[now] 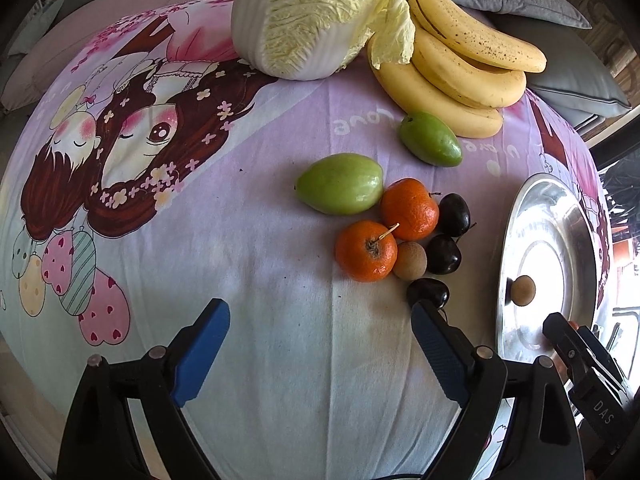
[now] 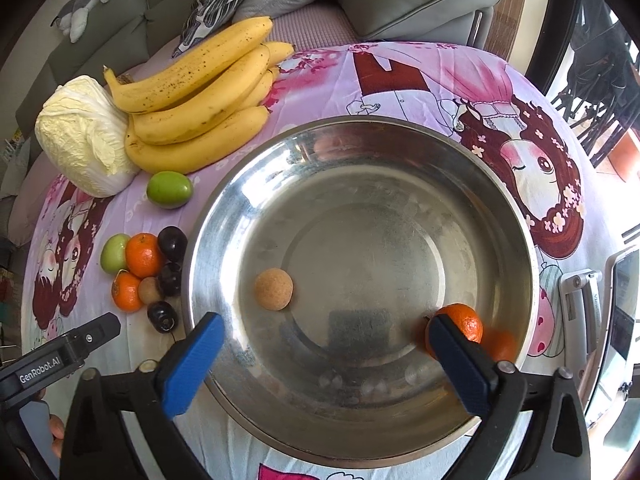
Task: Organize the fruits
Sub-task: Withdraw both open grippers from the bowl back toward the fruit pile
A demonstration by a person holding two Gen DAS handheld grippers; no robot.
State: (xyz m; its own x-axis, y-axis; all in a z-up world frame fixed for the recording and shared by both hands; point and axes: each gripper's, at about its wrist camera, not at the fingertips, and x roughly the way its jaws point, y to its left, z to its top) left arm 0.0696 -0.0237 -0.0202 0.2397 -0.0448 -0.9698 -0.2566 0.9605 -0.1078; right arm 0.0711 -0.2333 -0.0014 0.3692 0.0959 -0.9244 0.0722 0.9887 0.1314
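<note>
Right gripper [image 2: 324,336] hangs over the steel bowl [image 2: 360,152], jaws wide, nothing btwn the pads; a tangerine [image 2: 466,322] lies in the bowl's lower right just behind the right finger, a round tan longan [image 2: 274,289] lower left. Left gripper [image 1: 320,320] also wide, empty, above the printed cloth [image 1: 240,240]. Bananas [image 2: 200,100] upper left, long axes running lower left to upper right, stem ends toward the napa cabbage [image 2: 84,136]. Loose pile left of bowl: two tangerines, green fruit, dark cherries.

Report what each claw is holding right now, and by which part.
Nothing is held. The left claw stands open over bare cloth. The right claw is open above the bowl; the orange lies loose beside one finger.
</note>
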